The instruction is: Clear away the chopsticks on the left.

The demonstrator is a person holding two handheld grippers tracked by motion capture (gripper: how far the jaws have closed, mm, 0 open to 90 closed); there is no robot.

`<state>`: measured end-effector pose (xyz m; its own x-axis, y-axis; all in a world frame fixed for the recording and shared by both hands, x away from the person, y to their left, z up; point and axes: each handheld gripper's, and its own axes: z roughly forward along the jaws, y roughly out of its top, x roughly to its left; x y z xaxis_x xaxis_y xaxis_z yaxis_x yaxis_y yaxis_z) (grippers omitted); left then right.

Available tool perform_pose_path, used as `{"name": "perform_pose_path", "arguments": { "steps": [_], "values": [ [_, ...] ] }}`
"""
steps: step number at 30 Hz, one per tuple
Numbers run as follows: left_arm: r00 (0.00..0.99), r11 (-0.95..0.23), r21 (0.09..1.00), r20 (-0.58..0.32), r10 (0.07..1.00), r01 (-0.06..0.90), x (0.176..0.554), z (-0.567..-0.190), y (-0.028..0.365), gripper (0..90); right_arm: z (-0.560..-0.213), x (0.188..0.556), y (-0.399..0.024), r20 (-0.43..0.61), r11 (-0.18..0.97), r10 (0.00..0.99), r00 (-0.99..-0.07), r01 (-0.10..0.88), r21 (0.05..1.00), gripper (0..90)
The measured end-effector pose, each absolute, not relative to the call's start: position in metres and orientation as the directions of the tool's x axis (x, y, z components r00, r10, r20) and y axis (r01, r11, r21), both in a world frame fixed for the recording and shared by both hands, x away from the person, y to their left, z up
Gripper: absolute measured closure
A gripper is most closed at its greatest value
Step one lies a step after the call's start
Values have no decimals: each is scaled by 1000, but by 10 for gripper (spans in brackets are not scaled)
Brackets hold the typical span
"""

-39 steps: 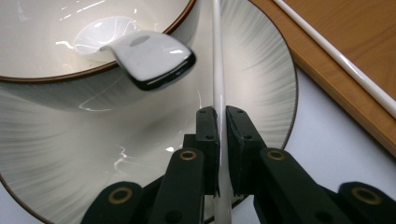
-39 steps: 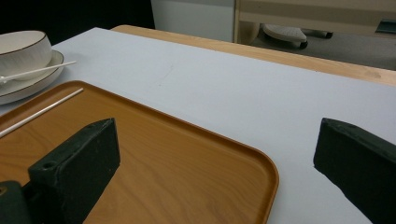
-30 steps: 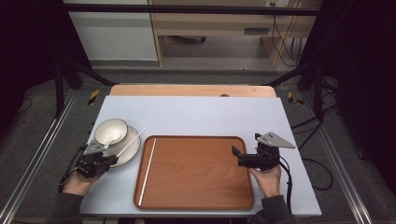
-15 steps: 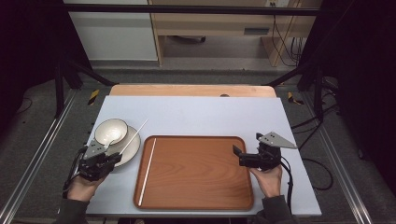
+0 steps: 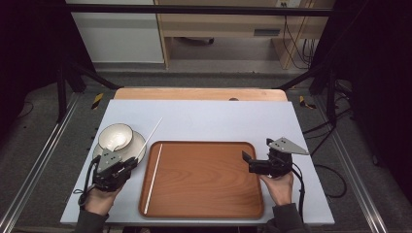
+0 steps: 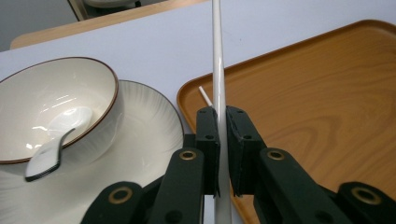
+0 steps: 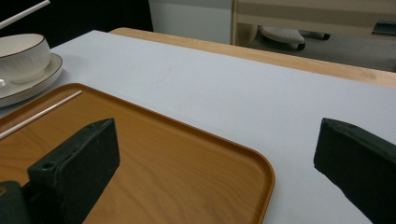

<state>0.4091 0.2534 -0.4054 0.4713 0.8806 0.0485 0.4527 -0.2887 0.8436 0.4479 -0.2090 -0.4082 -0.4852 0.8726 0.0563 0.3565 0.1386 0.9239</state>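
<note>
A thin white chopstick [image 6: 218,79] is pinched between the left gripper's fingers [image 6: 208,140], running straight out past their tips, raised and slanting. A second white chopstick [image 5: 154,178] lies flat just right of those fingers.

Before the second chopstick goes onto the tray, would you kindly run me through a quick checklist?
1. Left gripper shut on the held chopstick: ok.
2. Held chopstick clear of the bowl and plate: ok.
3. Other chopstick already lying in the tray, along its left edge: ok.
4. Bare tray floor beside it for the second one: ok.
5. Right gripper open, holding nothing, at the tray's right edge: ok.
6. Spoon resting in the bowl: ok.
</note>
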Motion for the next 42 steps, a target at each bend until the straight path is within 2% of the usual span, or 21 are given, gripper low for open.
{"name": "perform_pose_path", "arguments": {
  "steps": [19,30,42],
  "values": [
    [317,-128,876,-30,948,466,395,-409,218,836,-407,447,-208,67,129,871,-487,357,925,6],
    [262,0,879,-142,955,477,383,-428,205,836,-406,447,-207,67,130,869,-490,356,926,6],
    [230,-1,834,-151,961,552,375,-461,190,836,-407,448,-205,60,140,867,-495,357,923,6]
  ]
}}
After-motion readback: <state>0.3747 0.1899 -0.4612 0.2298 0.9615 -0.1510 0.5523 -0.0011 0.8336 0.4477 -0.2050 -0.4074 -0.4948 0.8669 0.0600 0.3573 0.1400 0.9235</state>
